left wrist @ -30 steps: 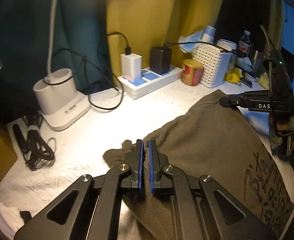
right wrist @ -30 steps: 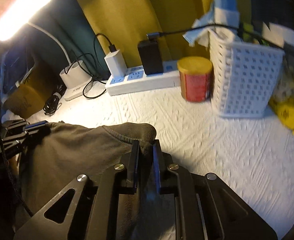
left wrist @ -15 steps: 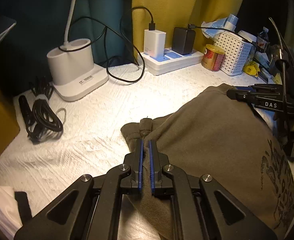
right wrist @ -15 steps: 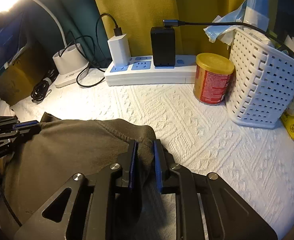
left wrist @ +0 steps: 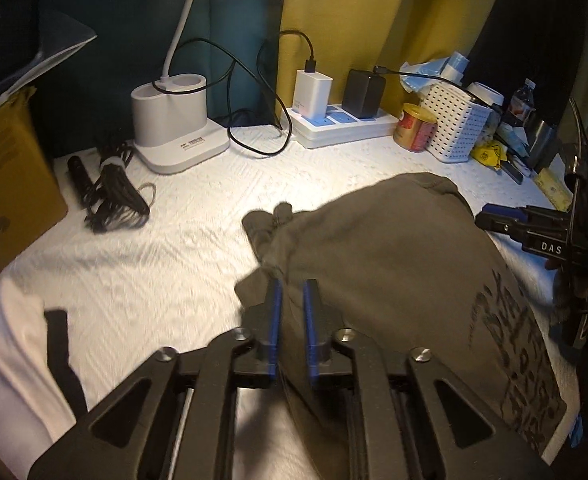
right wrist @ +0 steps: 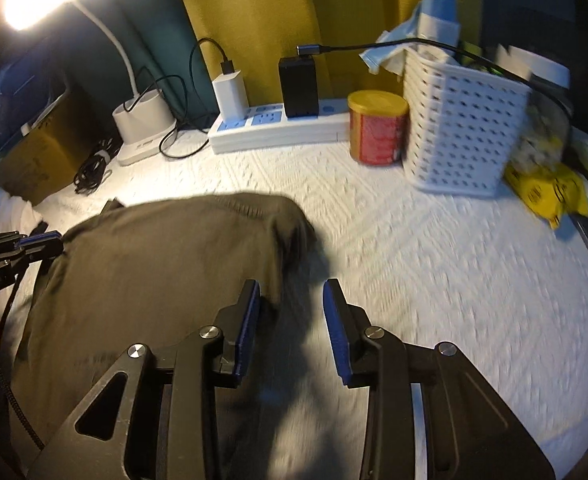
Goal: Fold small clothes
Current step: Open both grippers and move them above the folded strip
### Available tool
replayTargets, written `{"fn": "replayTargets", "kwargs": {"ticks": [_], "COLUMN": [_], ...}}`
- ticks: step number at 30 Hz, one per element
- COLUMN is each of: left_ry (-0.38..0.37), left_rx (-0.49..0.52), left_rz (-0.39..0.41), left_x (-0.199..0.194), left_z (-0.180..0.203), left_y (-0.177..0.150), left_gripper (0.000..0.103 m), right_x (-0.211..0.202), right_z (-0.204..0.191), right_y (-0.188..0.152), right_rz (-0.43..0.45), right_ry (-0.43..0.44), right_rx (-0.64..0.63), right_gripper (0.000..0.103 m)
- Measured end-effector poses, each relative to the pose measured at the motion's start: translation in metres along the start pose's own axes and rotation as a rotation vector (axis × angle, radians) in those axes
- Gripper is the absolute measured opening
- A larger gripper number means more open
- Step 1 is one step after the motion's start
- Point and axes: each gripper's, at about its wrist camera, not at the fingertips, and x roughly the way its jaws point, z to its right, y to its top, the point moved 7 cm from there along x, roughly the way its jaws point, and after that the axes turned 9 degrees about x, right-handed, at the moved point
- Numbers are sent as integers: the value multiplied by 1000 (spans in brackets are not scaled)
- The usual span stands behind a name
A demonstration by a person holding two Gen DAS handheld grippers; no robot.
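- While both tools point down at the white textured table cover (left wrist: 166, 280), that cover is the largest surface, running ahead of and to either side of them.
- Olive-green garment (left wrist: 393, 264) lies on the cover, folded over, directly ahead of the left gripper (left wrist: 292, 284) and to the left of the right gripper (right wrist: 292, 284); a dark print shows on its near right part in the left wrist view.
- Left gripper: jaws have just been opening and stand slightly parted; a fold of the garment runs between the blue pads, and whether they still touch it cannot be told.
- Right gripper: jaws have just been opening and stand well spread; the garment's edge lies just beside the left pad, the gap between the pads shows only shadowed cover, nothing is pinched.
- Cardboard box (left wrist: 10, 200) sits far left of the left gripper.
- White perforated basket (right wrist: 465, 136) stands ahead and right of the right gripper, with a red tin (right wrist: 377, 128) touching or just beside its left side.
- White lamp base (left wrist: 174, 128) stands ahead and left of the left gripper.
- Power strip (right wrist: 278, 128) lies against the back curtain, carrying a white charger (right wrist: 230, 96) and a black charger (right wrist: 298, 86).
- Coiled black cable (left wrist: 114, 188) lies near the lamp base, on its left.
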Motion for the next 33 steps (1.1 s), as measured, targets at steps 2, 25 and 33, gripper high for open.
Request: {"fn": "replayTargets", "kwargs": {"ticks": [2,25,33], "left_ry": [-9,-159,-220], "left_rx": [-17,8,21], "left_rz": [18,39,33], "left_x": [-9,-73,-89], "left_z": [4,89,105], "left_y": [-5,-73,-101], "left_gripper": [53,56,56], "right_x": [-8,-88,-102], "right_z": [1,-5,-4], "right_y": [-9,-98,-131], "right_rz": [-1,13,-2], "right_ry": [0,8,6], "right_rx": [7,31,52], "right_gripper": [35,59,59]}}
